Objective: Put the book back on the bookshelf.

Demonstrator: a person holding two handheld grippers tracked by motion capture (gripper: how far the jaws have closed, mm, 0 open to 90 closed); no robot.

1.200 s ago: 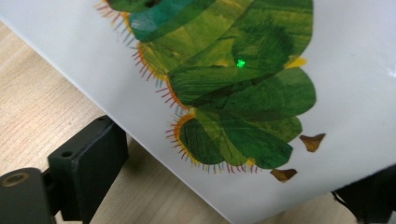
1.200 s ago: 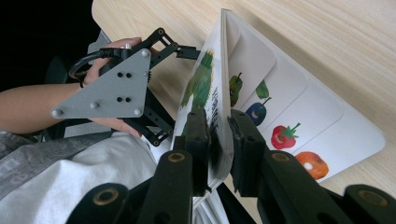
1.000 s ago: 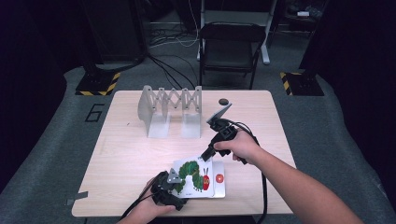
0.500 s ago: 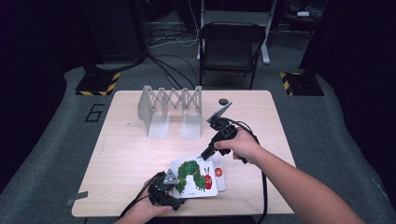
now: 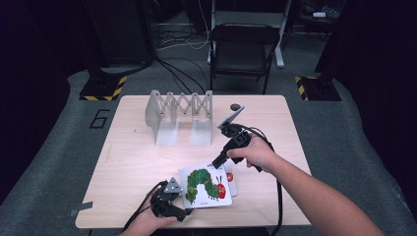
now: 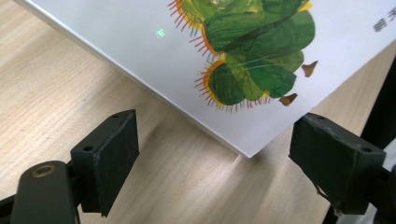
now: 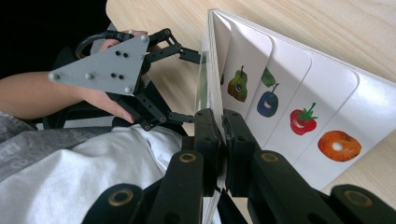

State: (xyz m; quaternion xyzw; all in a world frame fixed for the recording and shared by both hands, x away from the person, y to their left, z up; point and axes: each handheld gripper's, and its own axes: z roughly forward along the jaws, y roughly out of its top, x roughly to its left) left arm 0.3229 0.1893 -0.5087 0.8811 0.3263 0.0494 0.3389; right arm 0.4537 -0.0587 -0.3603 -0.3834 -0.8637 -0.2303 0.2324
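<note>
A white picture book [image 5: 206, 186] with a green caterpillar on its cover lies near the table's front edge. My right gripper [image 5: 216, 162] is shut on the cover's far edge [image 7: 208, 70] and holds it raised off the inner pages [image 7: 299, 116], which show several fruits. In the left gripper view the cover [image 6: 233, 56] hangs tilted over the wood. My left gripper [image 6: 215, 158] sits at the book's near left corner. Its jaws have just been closing a little, but they still stand wide, with the cover's corner between them and untouched. The left gripper [image 7: 189, 84] also appears beyond the cover.
A grey folding rack [image 5: 179, 110] stands at the back of the wooden table [image 5: 137, 157], with a small dark object [image 5: 236, 106] to its right. A black chair [image 5: 243, 49] stands beyond the far edge. A cable trails from each gripper.
The cover has tilted up slightly on the right gripper's side. Both hands have hardly shifted.
</note>
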